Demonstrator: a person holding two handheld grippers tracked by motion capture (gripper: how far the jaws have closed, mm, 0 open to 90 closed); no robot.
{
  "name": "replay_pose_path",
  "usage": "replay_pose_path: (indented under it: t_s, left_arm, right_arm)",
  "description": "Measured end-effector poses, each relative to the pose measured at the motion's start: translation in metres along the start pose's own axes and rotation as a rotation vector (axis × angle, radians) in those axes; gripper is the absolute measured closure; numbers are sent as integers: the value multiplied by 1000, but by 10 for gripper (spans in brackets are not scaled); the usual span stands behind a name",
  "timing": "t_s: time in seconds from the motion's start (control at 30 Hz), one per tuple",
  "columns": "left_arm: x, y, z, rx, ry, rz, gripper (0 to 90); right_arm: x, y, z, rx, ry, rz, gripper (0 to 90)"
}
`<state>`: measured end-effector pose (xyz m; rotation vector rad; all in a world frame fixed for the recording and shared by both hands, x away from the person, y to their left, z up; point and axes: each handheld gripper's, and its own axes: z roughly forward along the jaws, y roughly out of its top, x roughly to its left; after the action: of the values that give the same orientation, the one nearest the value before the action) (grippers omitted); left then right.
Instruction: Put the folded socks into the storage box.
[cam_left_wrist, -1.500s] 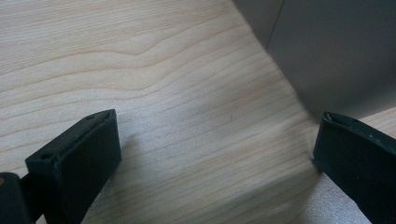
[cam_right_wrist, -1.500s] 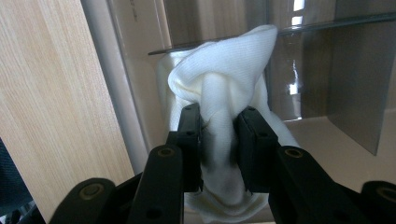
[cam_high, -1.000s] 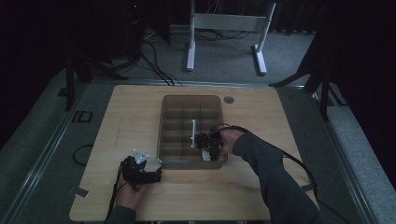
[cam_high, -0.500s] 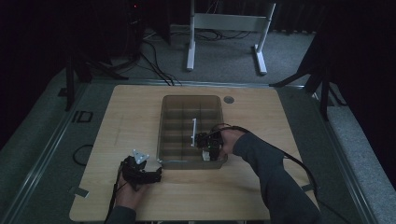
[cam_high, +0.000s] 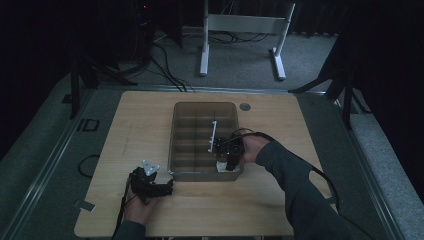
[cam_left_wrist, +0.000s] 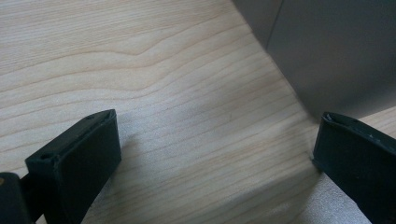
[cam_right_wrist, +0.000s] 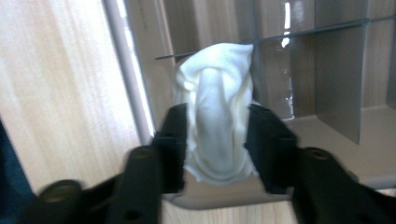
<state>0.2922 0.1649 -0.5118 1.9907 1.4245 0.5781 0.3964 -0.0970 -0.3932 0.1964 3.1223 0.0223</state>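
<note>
A grey divided organiser box sits in the middle of the wooden table. My right gripper reaches into its near right compartment, and in the right gripper view the right gripper is shut on a bunched white cloth just above the box's front rim. The cloth shows as a small white patch by that gripper in the high view. My left gripper rests on the table by the box's near left corner. In the left gripper view the left gripper is open over bare wood, the box wall beside its right jaw.
A small round grey disc lies on the table behind the box's far right corner. A white strip lies across the box's dividers. A white frame stand and cables are on the floor beyond the table. Cables trail from both grippers.
The right gripper with the white cloth has shifted slightly toward the near end of the box. The left gripper has stayed where it was.
</note>
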Motion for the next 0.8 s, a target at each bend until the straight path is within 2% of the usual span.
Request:
replay_pose_path:
  t_s: [0.13, 0.27, 0.43, 0.67, 0.8]
  left_arm:
    - [0, 0, 0, 0, 0, 0, 10]
    - [0, 0, 0, 0, 0, 0, 10]
    - [0, 0, 0, 0, 0, 0, 10]
    - [0, 0, 0, 0, 0, 0, 10]
    - [0, 0, 0, 0, 0, 0, 10]
  right_arm:
    - [2, -1, -2, -15, -12, -5, 783]
    - [3, 0, 0, -24, -23, -6, 855]
    - [3, 1, 5, 1, -22, 2, 876]
    - [1, -1, 10, -5, 5, 14, 876]
    - [1, 0, 15, 9, 4, 13, 876]
